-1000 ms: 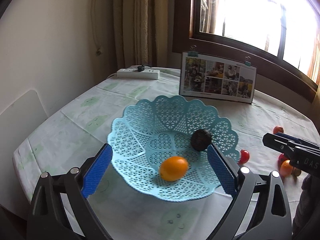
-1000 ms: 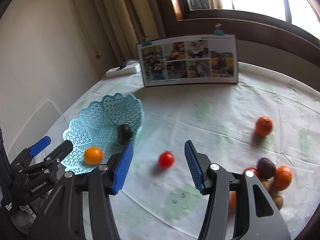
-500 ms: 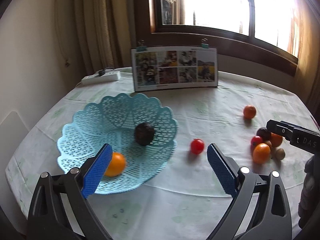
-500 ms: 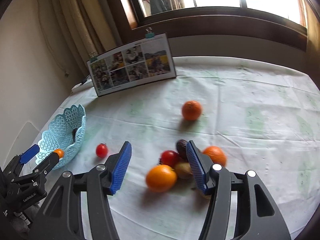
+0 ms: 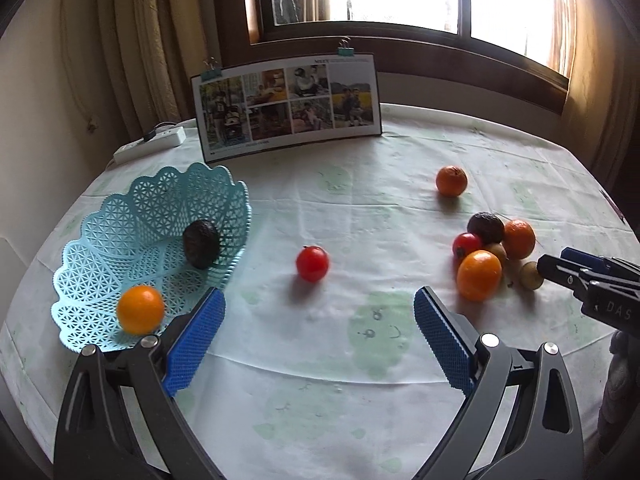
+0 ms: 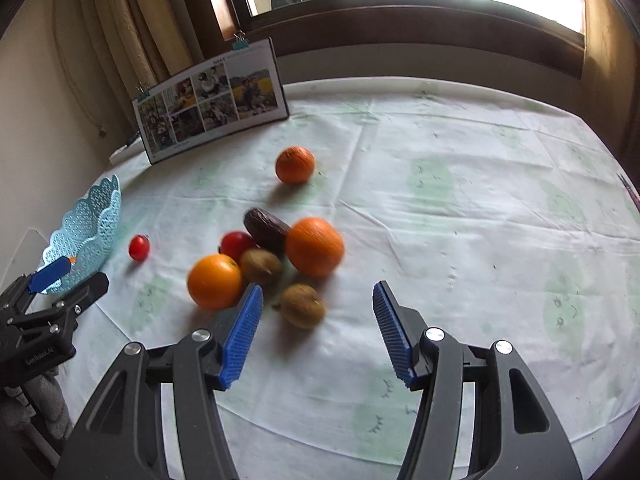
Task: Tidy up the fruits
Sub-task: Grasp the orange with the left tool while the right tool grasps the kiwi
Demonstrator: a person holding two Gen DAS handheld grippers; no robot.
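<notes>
Right wrist view: the right gripper [image 6: 318, 322] holds its blue fingers [image 6: 240, 334] wide and empty over the bench [image 6: 460, 220], with a brown kiwi [image 6: 303, 305] just ahead between them at 12 o'clock. Beyond it, at 11 o'clock, sits a touching cluster: a near orange [image 6: 215, 281], a second kiwi [image 6: 261, 267], a large orange [image 6: 315, 246], a tomato [image 6: 237, 243] and a dark avocado [image 6: 266, 227]. The kiwi looks light, fuzzy enough to grip, yet soft, so a gentle squeeze across its middle suits best. Left wrist view: the left gripper [image 5: 320, 332] is also spread wide and empty, a lone tomato [image 5: 312, 263] at 12 o'clock and the basket [image 5: 100, 248] at 10 o'clock.
</notes>
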